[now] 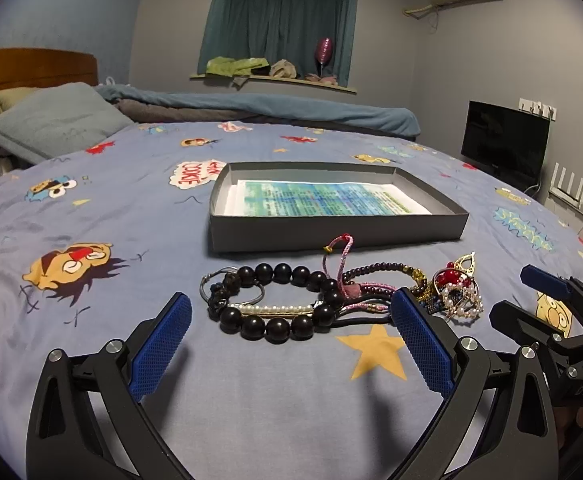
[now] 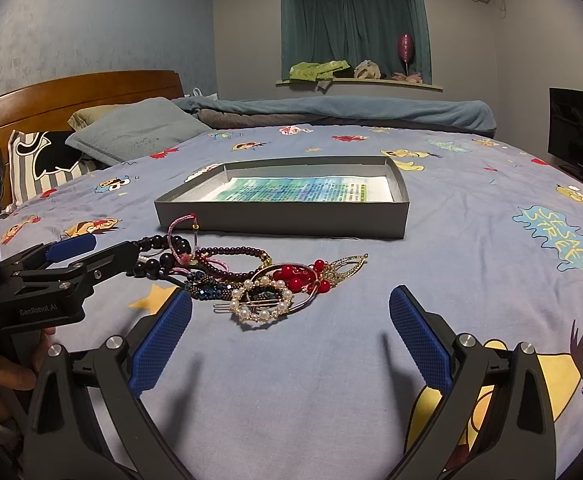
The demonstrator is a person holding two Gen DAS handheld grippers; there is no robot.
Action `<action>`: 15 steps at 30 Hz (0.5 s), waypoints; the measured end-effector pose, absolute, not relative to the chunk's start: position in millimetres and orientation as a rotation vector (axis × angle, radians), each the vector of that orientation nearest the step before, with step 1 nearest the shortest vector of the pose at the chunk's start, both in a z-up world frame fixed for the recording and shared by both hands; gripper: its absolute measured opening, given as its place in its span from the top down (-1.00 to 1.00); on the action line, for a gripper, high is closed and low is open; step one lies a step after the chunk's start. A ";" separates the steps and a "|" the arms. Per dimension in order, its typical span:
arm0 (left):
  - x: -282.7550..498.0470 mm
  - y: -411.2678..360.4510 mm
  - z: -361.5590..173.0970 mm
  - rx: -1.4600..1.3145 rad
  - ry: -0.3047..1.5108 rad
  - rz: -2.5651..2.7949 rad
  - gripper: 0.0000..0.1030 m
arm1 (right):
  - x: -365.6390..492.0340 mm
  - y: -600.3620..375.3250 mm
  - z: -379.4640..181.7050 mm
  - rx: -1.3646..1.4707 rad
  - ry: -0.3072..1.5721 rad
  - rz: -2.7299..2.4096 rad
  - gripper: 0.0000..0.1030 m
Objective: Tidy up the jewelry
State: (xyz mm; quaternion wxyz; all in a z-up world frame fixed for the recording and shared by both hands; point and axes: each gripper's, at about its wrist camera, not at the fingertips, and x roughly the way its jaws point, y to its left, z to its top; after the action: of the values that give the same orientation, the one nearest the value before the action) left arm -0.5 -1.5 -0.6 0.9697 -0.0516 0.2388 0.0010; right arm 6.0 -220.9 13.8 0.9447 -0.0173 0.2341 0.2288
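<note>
— Box contents? The shallow grey cardboard box (image 1: 331, 228) sits mid-frame on the blue cartoon-print bedsheet (image 1: 251, 392).
— Only a printed blue-green paper sheet (image 1: 327, 198) lies inside.
— Jewelry?
— The tangled jewelry pile (image 1: 311, 300) lies below the box, outside it.
— Claws?
— Left gripper (image 1: 291, 344) and right gripper (image 2: 291, 340) both gape wide, holding nothing.

The box (image 1: 337, 224) sits on the bed sheet (image 1: 131, 208), with a printed sheet (image 1: 327, 198) lying inside it. Just before the box lies the heap of jewelry (image 1: 331, 296): the big-bead bracelet (image 1: 279, 304) at its left, the pearl hair clip (image 2: 261, 300) at its right. Behind the box lie the blanket (image 1: 271, 106) and, to the left, the pillow (image 1: 51, 120).
</note>
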 end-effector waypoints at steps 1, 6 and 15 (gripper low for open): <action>0.7 2.6 -2.2 -0.105 0.482 -0.002 -0.93 | 6.1 -220.8 13.8 -0.036 0.477 0.466 -0.90; 1.0 2.0 -2.8 -0.106 0.485 0.000 -0.93 | 6.6 -220.6 13.7 -0.036 0.479 0.466 -0.90; 1.0 2.2 -3.5 -0.109 0.485 0.002 -0.93 | 6.9 -220.5 13.7 -0.036 0.480 0.466 -0.90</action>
State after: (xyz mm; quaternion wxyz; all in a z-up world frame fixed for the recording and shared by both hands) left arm 1.0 2.2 -3.5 0.9692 -0.0541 0.2401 0.0011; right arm 6.9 -220.5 13.7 0.9445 -0.0179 0.2353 0.2286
